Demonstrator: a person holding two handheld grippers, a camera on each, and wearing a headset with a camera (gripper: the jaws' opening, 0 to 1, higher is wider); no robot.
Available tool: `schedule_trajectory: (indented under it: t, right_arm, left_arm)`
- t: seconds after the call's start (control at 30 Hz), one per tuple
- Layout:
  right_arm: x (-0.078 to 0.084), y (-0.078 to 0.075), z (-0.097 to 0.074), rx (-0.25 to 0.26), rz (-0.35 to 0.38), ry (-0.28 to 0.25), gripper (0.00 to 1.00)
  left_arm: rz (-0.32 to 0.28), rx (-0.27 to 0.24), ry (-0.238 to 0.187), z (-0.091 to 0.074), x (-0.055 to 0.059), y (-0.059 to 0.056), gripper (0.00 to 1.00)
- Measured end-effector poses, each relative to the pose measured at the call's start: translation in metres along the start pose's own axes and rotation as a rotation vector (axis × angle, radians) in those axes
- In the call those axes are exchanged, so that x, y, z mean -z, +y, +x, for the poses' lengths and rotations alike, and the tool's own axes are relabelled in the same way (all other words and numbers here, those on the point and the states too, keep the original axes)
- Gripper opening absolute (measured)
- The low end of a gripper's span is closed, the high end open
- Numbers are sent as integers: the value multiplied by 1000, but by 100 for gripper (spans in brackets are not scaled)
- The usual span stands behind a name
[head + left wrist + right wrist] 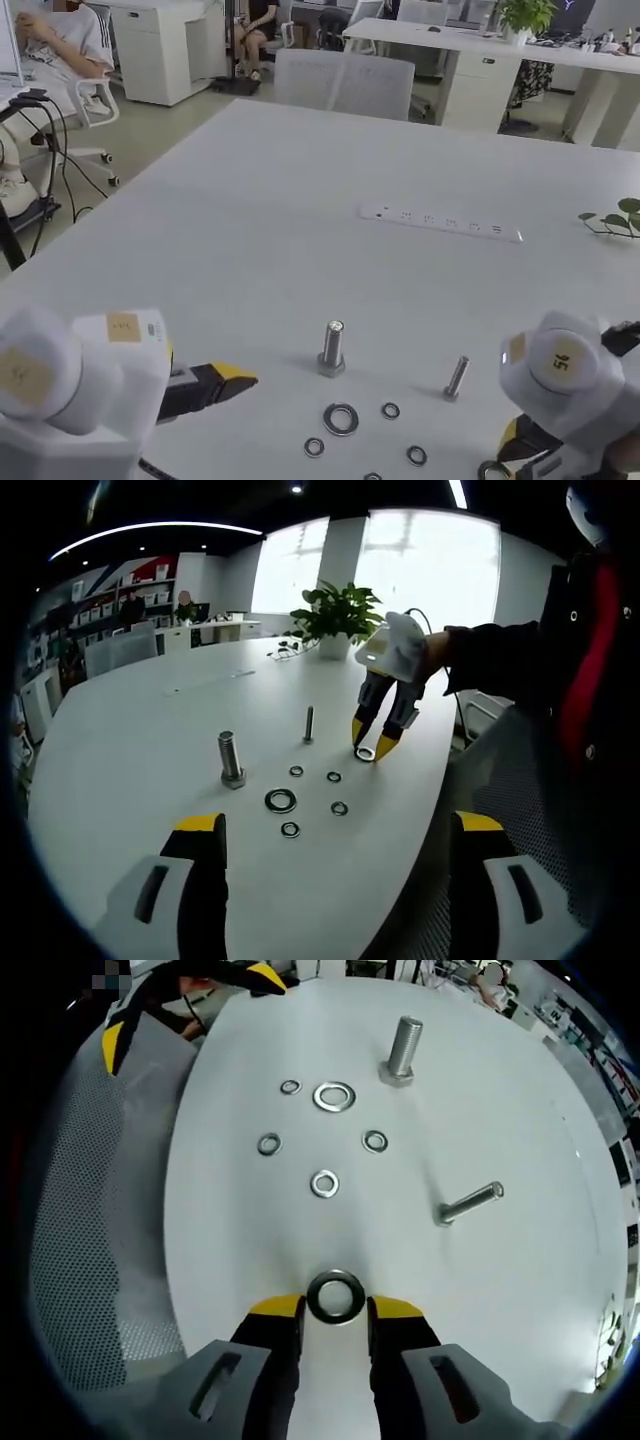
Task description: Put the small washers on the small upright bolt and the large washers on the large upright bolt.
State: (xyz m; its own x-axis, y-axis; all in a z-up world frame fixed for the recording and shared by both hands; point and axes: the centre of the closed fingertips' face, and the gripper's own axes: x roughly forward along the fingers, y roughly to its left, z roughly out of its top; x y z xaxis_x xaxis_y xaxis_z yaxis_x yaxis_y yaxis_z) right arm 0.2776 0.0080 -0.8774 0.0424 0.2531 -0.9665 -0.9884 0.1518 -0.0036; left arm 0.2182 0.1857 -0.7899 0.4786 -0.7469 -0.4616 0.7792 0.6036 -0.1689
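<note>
The large bolt and the small bolt stand upright mid-table. In front of them lie one large washer and several small washers. My right gripper is shut on a second large washer, low over the table's near edge, right of the loose washers. The left gripper view shows that gripper with the held washer at its tips. My left gripper is wide open and holds nothing, back from the table edge. One of its yellow fingertips points at the large bolt.
A white power strip lies farther back on the table, and a plant sprig sits at the right edge. Beyond the table are chairs, desks and a seated person. My own dark sleeve reaches in from the right.
</note>
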Motion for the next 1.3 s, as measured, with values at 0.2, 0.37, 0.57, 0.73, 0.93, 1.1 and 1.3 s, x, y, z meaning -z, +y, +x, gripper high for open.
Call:
schedule_trajectory:
  t: [0.2, 0.37, 0.57, 0.73, 0.93, 1.1, 1.3]
  right_arm:
    - [0, -1, 1, -4, 1, 20, 25]
    - [0, -1, 1, -7, -5, 47, 25]
    - [0, -2, 1, -7, -14, 75, 24]
    - [1, -2, 1, -9, -14, 80, 23]
    - [1, -2, 1, -9, -15, 80, 23]
    - [-1, -1, 1, -14, -17, 83, 23]
    - [-3, -2, -3, -10, -26, 92, 23]
  left_arm:
    - [2, -3, -2, 0, -1, 1, 92]
    - [1, -6, -6, -1, -1, 2, 92]
    - [5, -12, -11, -2, -3, 2, 92]
    - [2, -25, -26, -3, -6, 5, 92]
    - [7, -35, -36, -4, -9, 7, 92]
    - [12, -42, -37, -5, -11, 7, 92]
    - [18, -51, -41, -7, -14, 10, 92]
